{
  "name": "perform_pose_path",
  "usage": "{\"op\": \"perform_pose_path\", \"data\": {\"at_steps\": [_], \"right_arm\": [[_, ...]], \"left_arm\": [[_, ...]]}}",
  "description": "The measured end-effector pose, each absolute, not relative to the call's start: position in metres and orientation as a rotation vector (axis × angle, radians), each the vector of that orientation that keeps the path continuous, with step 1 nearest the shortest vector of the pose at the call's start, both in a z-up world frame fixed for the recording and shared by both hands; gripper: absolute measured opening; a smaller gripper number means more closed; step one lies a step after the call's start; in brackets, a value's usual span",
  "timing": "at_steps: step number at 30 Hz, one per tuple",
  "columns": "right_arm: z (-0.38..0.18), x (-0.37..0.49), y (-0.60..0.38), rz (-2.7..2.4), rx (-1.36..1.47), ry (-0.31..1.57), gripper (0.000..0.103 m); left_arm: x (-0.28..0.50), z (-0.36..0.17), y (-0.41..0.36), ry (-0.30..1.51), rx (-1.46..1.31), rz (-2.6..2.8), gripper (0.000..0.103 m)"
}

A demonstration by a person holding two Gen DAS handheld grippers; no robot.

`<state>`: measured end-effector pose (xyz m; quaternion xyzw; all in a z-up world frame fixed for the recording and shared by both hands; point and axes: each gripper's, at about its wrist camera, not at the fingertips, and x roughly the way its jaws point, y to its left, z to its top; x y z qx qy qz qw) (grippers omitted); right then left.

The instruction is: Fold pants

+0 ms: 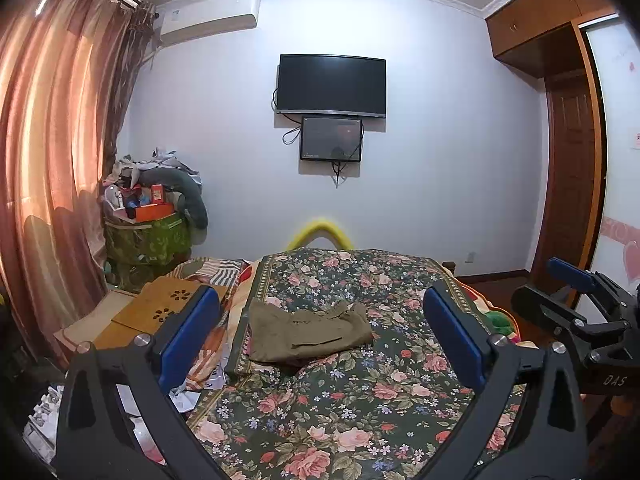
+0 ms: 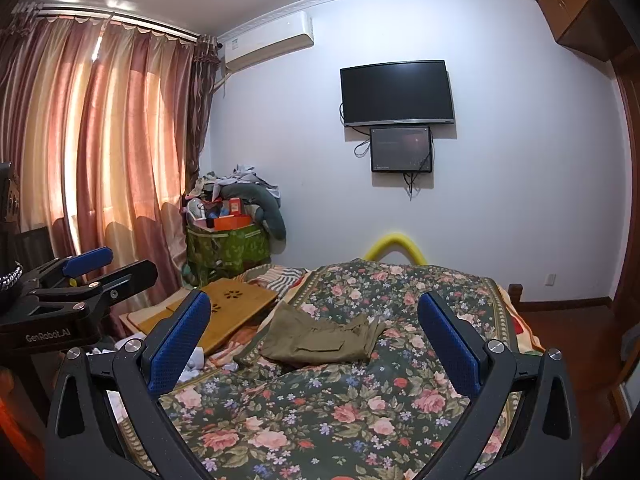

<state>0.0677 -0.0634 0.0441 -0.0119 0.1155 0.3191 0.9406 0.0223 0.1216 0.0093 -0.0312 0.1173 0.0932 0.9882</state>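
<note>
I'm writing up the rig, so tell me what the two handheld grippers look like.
Both the left gripper and the right gripper have black angular frames with silver bolts and textured blue finger pads. Side-on, white lettering shows: "GenRobot.AI" on the left, "DAS" on the right.

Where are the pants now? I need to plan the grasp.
The olive pants lie on the floral bedspread, mid-bed ahead of both open grippers, right of the wooden lap desk.
</note>
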Motion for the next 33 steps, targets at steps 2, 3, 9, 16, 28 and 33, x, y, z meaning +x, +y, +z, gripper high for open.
{"op": "perform_pose_path", "data": {"at_steps": [2, 3, 9, 16, 28, 33], "right_arm": [[0.0443, 0.0679, -0.0639, 0.652, -0.022, 0.236, 0.103], [0.0441, 0.0678, -0.0638, 0.652, -0.023, 0.236, 0.103], [0.0442, 0.0668, -0.0640, 0.649, -0.020, 0.238, 0.103], [0.0450, 0.0669, -0.0643, 0.647, -0.016, 0.236, 0.103], [0.0445, 0.0651, -0.0646, 0.640, -0.012, 0.232, 0.103], [0.0433, 0.0665, -0.0641, 0.636, -0.009, 0.238, 0.103]], "left_arm": [[0.0222, 0.0096, 0.1219, 0.236, -0.061, 0.185, 0.103], [0.0225, 0.0094, 0.1217, 0.236, -0.060, 0.184, 0.103], [0.0233, 0.0097, 0.1199, 0.239, -0.058, 0.179, 0.103], [0.0225, 0.0100, 0.1212, 0.249, -0.054, 0.151, 0.103], [0.0222, 0.0092, 0.1223, 0.252, -0.059, 0.130, 0.103], [0.0226, 0.0088, 0.1221, 0.251, -0.060, 0.128, 0.103]]}}
